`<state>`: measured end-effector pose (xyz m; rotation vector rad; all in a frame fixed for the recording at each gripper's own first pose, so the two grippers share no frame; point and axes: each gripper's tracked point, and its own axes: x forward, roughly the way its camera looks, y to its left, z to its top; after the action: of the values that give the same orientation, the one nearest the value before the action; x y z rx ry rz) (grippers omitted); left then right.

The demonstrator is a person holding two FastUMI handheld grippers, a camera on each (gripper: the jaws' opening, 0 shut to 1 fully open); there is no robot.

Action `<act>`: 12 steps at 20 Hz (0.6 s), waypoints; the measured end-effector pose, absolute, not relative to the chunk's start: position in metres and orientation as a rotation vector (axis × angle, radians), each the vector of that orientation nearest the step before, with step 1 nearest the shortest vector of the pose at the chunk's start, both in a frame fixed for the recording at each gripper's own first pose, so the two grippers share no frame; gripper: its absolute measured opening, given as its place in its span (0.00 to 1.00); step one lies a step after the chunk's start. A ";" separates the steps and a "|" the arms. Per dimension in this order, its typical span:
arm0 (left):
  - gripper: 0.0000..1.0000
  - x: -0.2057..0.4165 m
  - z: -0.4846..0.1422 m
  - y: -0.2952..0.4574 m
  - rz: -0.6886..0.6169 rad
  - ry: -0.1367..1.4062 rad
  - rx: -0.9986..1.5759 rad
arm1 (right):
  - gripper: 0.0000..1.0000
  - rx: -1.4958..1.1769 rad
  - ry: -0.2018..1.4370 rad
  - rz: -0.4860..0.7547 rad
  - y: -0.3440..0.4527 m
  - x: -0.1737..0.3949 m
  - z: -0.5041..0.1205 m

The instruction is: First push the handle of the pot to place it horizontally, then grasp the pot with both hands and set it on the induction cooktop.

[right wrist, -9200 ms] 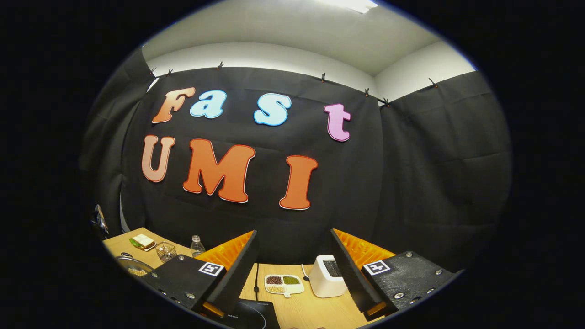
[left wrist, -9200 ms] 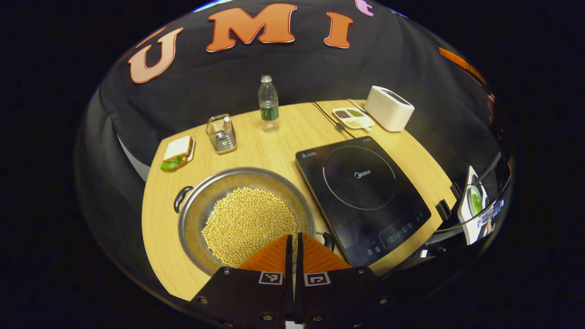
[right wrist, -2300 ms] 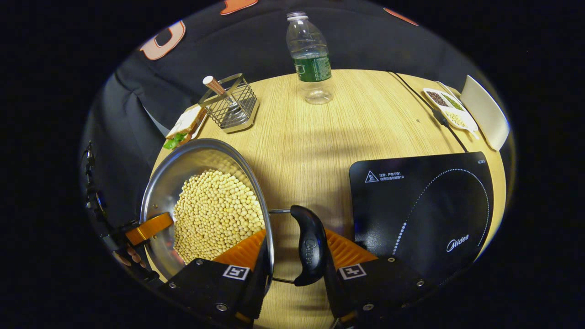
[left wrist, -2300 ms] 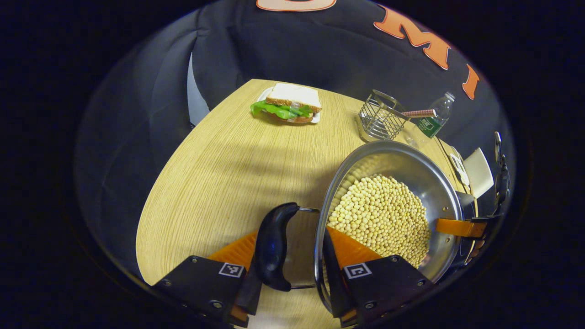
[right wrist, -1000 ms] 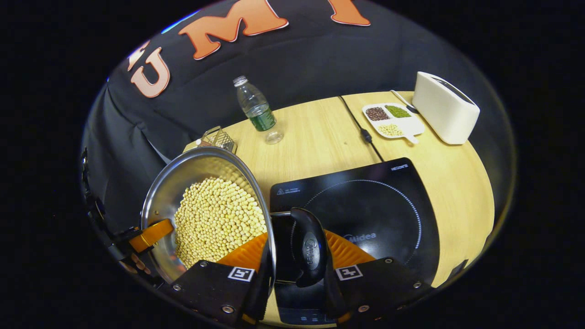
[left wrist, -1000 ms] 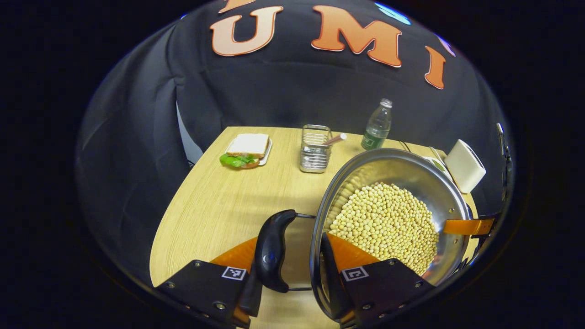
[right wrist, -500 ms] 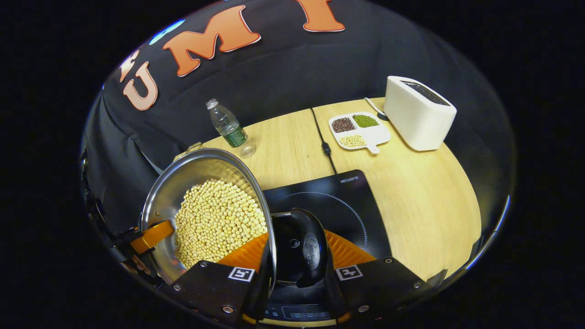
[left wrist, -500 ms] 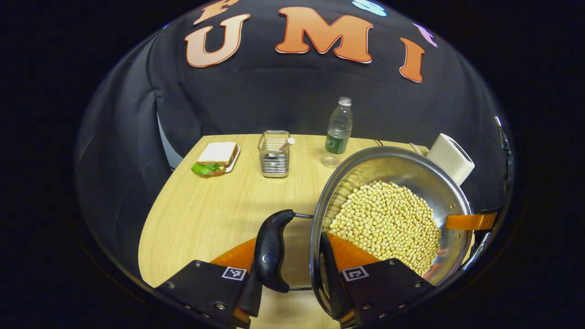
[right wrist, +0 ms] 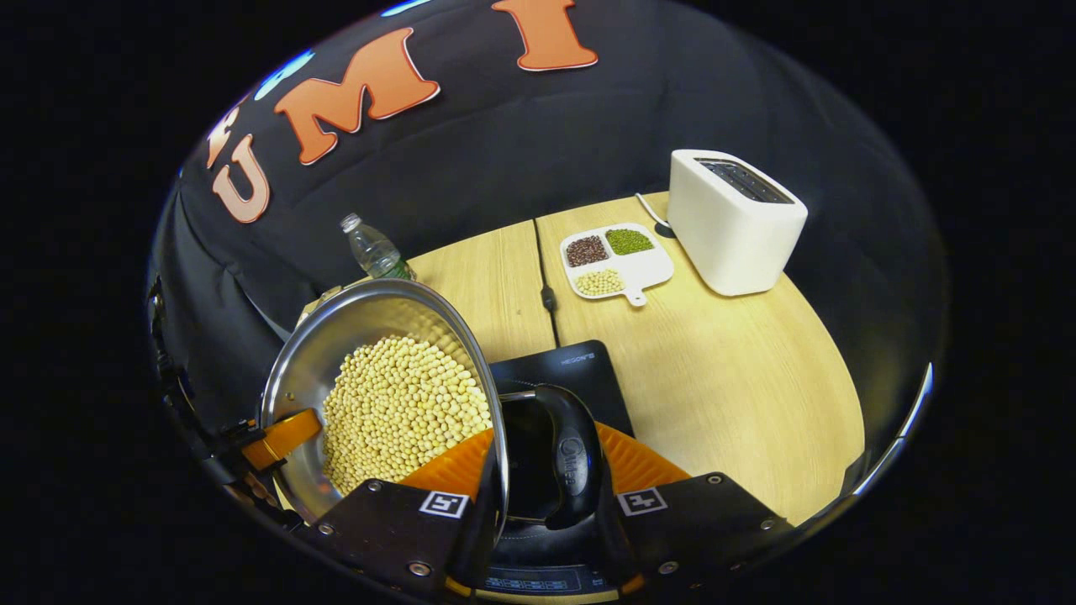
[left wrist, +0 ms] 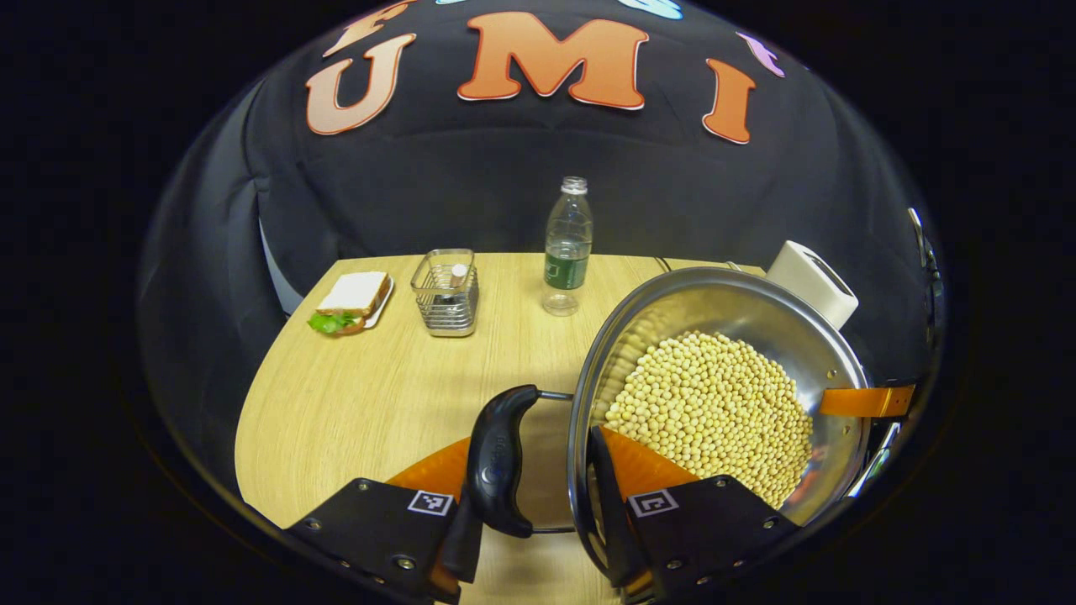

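The pot [right wrist: 395, 395] has been carried over the cooktop [right wrist: 563, 365]; lowering remains. Its handles are bracketed by the half-open left tongs [left wrist: 538, 487] and right tongs [right wrist: 542, 483]; pressing contact cannot be told.

The pot [left wrist: 723, 307] is shiny silver steel, filled with pale yellow beans [left wrist: 710, 412], and its handles [left wrist: 498, 458] are glossy black. The bench [left wrist: 370, 403] is light wood with a fine grain. The cooktop [right wrist: 563, 370] is black. The toaster [right wrist: 731, 220] is off-white; the white divided dish [right wrist: 618, 262] carries dark red, green and pale yellow heaps. The clear bottle [left wrist: 567, 248] wears a green label. The sandwich [left wrist: 351, 298] shows white bread and green leaf. The wire basket [left wrist: 445, 294] is silver.
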<state>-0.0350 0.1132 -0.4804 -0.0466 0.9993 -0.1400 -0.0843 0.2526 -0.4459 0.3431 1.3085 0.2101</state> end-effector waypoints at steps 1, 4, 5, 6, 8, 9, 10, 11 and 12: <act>0.60 -0.035 -0.479 0.113 -0.144 1.002 -0.047 | 0.50 0.345 1.312 0.204 0.253 -0.086 -0.446; 0.60 -0.036 -0.482 0.113 -0.159 1.015 -0.041 | 0.50 0.345 1.332 0.193 0.253 -0.088 -0.447; 0.60 -0.036 -0.483 0.111 -0.165 1.025 -0.038 | 0.46 0.343 1.340 0.189 0.253 -0.088 -0.447; 0.60 -0.037 -0.485 0.111 -0.172 1.036 -0.033 | 0.50 0.340 1.349 0.187 0.254 -0.089 -0.446; 0.62 -0.033 -0.485 0.110 -0.179 1.050 -0.032 | 0.50 0.339 1.362 0.181 0.255 -0.089 -0.444; 0.61 -0.033 -0.482 0.112 -0.181 1.055 -0.033 | 0.50 0.336 1.367 0.180 0.254 -0.091 -0.445; 0.63 -0.032 -0.481 0.114 -0.185 1.061 -0.031 | 0.50 0.336 1.375 0.177 0.255 -0.090 -0.445; 0.60 -0.032 -0.482 0.112 -0.188 1.067 -0.031 | 0.50 0.334 1.381 0.175 0.254 -0.090 -0.444; 0.60 -0.032 -0.483 0.112 -0.190 1.075 -0.029 | 0.50 0.333 1.387 0.173 0.254 -0.089 -0.444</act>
<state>-0.0317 0.1117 -0.4826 -0.0294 1.0747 -0.1899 -0.0894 0.2538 -0.4440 0.3327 1.3865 0.1728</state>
